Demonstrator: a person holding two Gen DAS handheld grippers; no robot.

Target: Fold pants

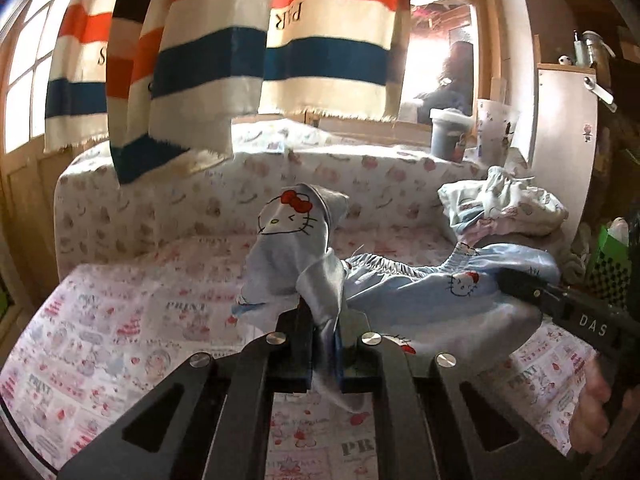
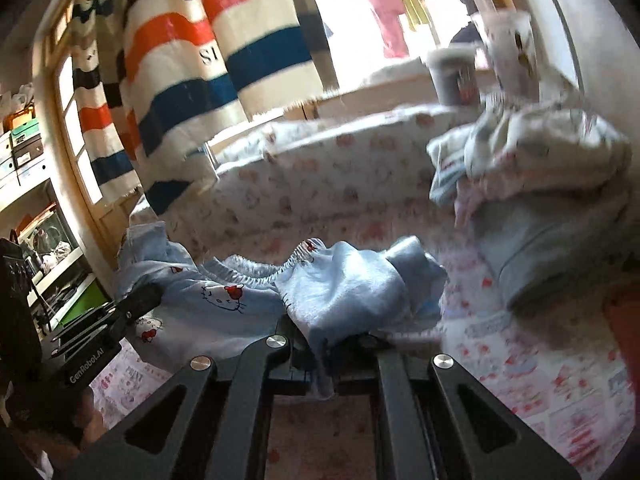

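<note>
Pants: pale blue cotton pair with cat-face prints [image 1: 420, 292], bunched on the pink-and-white printed bed cover [image 1: 120, 344], lying across between both jaws.

Left gripper [image 1: 325, 344]: jaws clenched on a fold of the pants' fabric, which sticks up just ahead of the jaws, a cat face with red bow showing on the raised part. Elastic waistband runs ahead and right of these jaws. Right gripper [image 1: 560, 300] enters at their right, tip touching the pants; the right hand [image 1: 592, 412] holds its handle.

Right wrist view: left gripper's black body sits left of the jaws, against the pants' edge. Right gripper's jaws clenched on a bunched blue fold [image 2: 352, 288] that drapes over them; rest of the pants spreads left of the jaws.

Striped cream, orange, blue and black towels [image 1: 224, 52] hang above and beyond the jaws. Heap of pale crumpled laundry [image 2: 532, 156] lies ahead-right of the right jaws, apart from the pants. View is motion-blurred there.
</note>
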